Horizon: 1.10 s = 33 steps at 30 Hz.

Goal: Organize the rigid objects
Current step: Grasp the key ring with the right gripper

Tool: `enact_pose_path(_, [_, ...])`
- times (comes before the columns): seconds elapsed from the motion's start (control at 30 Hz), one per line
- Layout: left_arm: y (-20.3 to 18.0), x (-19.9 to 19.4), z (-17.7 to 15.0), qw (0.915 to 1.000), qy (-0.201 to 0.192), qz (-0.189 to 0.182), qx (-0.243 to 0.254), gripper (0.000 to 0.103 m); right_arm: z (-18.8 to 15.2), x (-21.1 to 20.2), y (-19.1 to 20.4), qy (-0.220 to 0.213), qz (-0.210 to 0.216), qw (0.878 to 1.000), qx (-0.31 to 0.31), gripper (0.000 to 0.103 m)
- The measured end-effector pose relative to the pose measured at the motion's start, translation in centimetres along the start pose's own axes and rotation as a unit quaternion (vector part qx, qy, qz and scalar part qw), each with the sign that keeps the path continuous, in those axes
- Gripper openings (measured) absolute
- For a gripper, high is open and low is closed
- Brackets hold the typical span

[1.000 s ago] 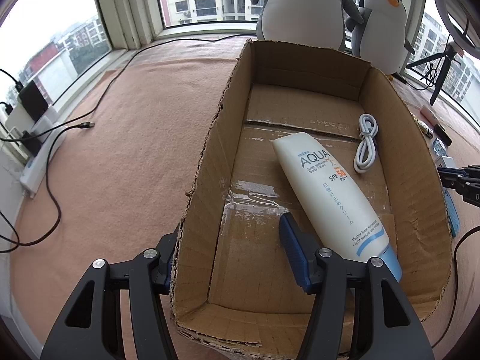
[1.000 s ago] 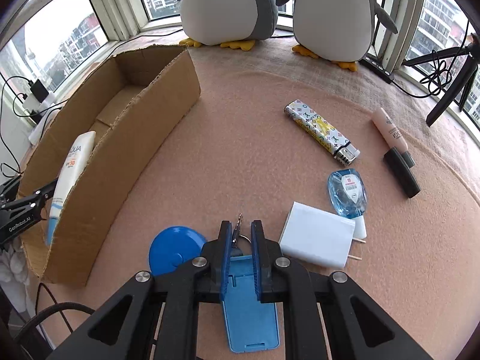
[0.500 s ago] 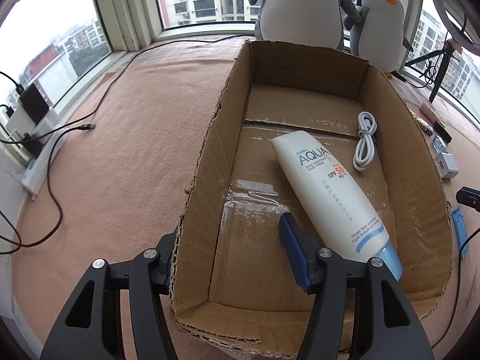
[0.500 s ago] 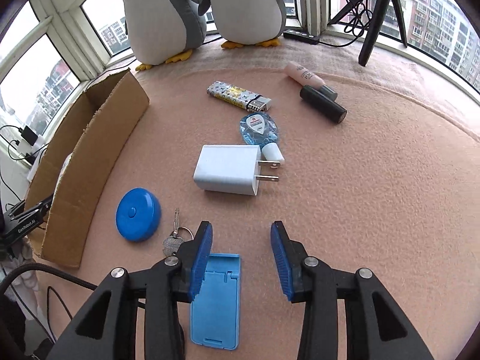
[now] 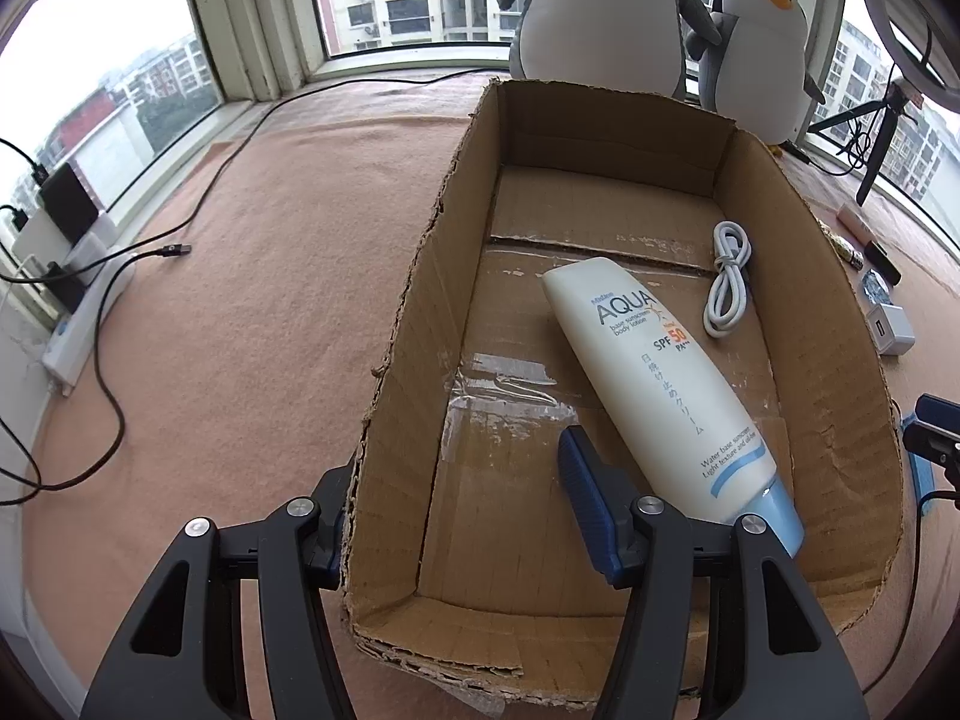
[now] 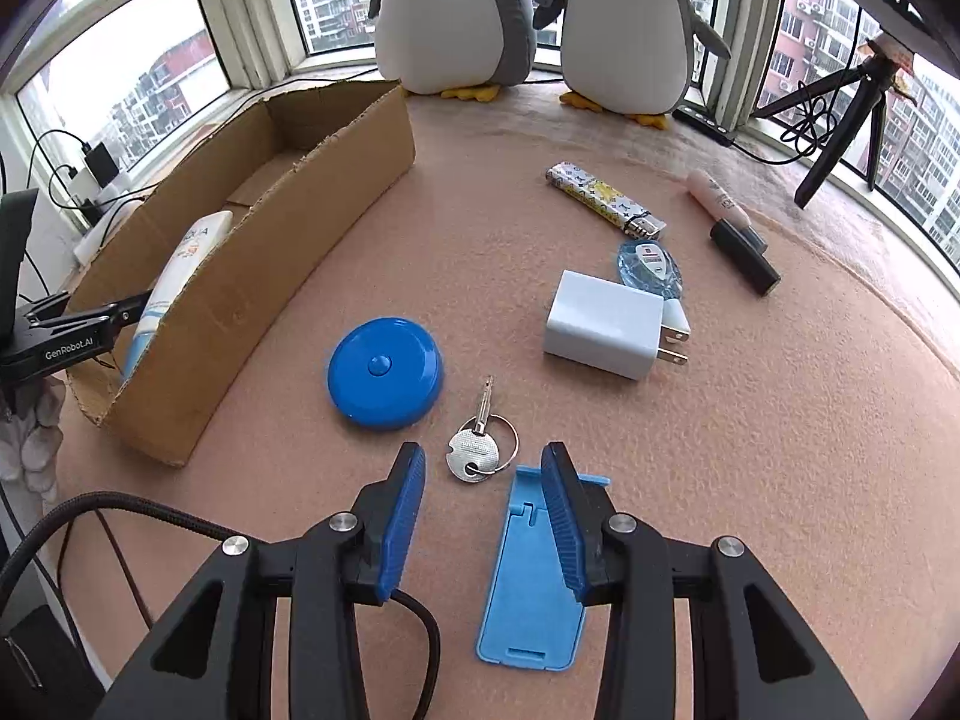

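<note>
The right gripper (image 6: 483, 510) hangs with jaws spread and empty just above the pink cloth (image 6: 750, 450), a key (image 6: 477, 444) on its ring lying just ahead of the gap and a blue stand (image 6: 531, 588) flat beneath the right-hand finger. Near them rest a blue disc (image 6: 385, 373), a white charger (image 6: 603, 324), a blue tape dispenser (image 6: 649, 264) touching the charger's far side, a patterned lighter (image 6: 603, 199) and a pink tube (image 6: 729, 225) with a black cap. The left gripper (image 5: 462, 498) is also released, its jaws straddling the left wall of the box (image 5: 414, 312), one finger outside and one inside. In the box lie a lotion tube (image 5: 660, 378), cap toward the camera, and beside it a coiled white cable (image 5: 729, 279). Two plush penguins (image 6: 456, 12) stand by the window.
</note>
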<state>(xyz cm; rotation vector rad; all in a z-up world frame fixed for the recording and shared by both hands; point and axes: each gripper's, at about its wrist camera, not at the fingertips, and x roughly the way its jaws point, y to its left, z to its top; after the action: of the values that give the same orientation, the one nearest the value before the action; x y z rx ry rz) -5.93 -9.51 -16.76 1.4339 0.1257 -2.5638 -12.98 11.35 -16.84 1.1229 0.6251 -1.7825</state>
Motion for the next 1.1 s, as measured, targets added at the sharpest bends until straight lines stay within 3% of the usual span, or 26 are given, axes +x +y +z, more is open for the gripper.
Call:
enact_pose_path(0.27, [0.1, 0.0, -0.2, 1.0, 0.001, -0.004, -0.007, 0.059, 1.0, 1.0, -1.5, 0.028, 0.049, 0.998, 0.021, 0.034])
enact_pose_path(0.47, [0.1, 0.0, -0.1, 1.0, 0.001, -0.005, -0.007, 0.059, 1.1, 1.8, -0.4, 0.053, 0.024, 0.998, -0.016, 0.031])
enact_pose_path(0.53, [0.1, 0.0, -0.2, 1.0, 0.001, -0.004, -0.007, 0.059, 1.2, 1.9, -0.3, 0.055, 0.027, 0.998, -0.014, 0.022])
enact_pose_path(0.83, [0.0, 0.0, -0.1, 0.9999, 0.0, -0.007, -0.009, 0.059, 1.0, 1.5, 0.5, 0.039, 0.01, 0.999, -0.026, 0.019])
enact_pose_path(0.87, [0.0, 0.0, -0.1, 0.9999, 0.0, -0.007, -0.009, 0.059, 1.0, 1.4, 0.4, 0.036, 0.011, 0.999, -0.023, 0.01])
enact_pose_path(0.9, [0.0, 0.0, -0.1, 0.9999, 0.0, -0.006, -0.009, 0.059, 1.1, 1.3, 0.4, 0.034, 0.01, 0.999, -0.02, 0.008])
enact_pose_path(1.1, [0.0, 0.0, -0.1, 0.9999, 0.0, -0.006, -0.009, 0.059, 0.9, 1.5, 0.9, 0.044, 0.007, 0.999, -0.03, 0.008])
